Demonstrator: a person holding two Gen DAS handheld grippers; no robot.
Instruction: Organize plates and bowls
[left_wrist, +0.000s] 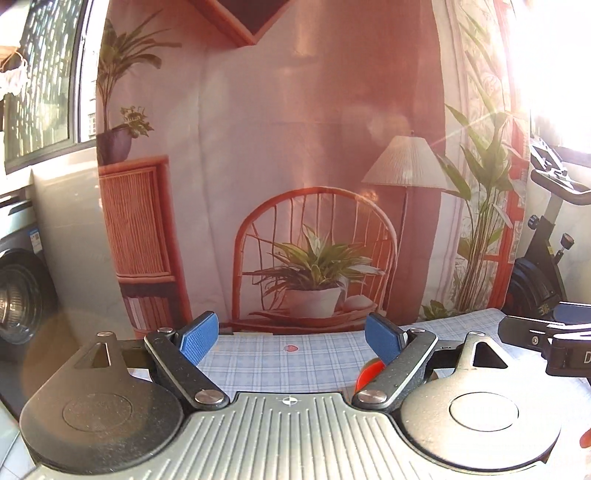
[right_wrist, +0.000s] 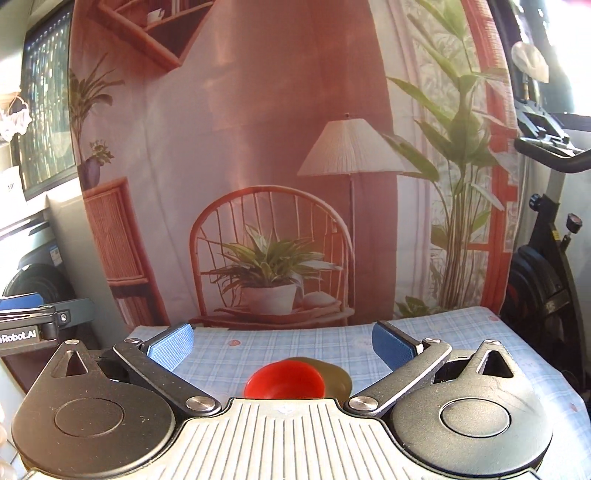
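In the right wrist view a red bowl (right_wrist: 283, 380) rests on an olive-green plate (right_wrist: 338, 376) on the blue checked tablecloth (right_wrist: 295, 343), low between the fingers and partly hidden by the gripper body. My right gripper (right_wrist: 275, 345) is open above it, with nothing between its blue pads (right_wrist: 170, 347). My left gripper (left_wrist: 291, 339) is open too and holds nothing. A sliver of the red bowl (left_wrist: 369, 373) shows behind its right finger. At the far right of the left wrist view I see part of the right gripper (left_wrist: 546, 332).
A printed backdrop (right_wrist: 258, 184) of a chair, lamp and plants hangs behind the table. An exercise bike (right_wrist: 546, 258) stands at the right. A washing machine (left_wrist: 18, 295) sits at the left, under a window (left_wrist: 40, 74).
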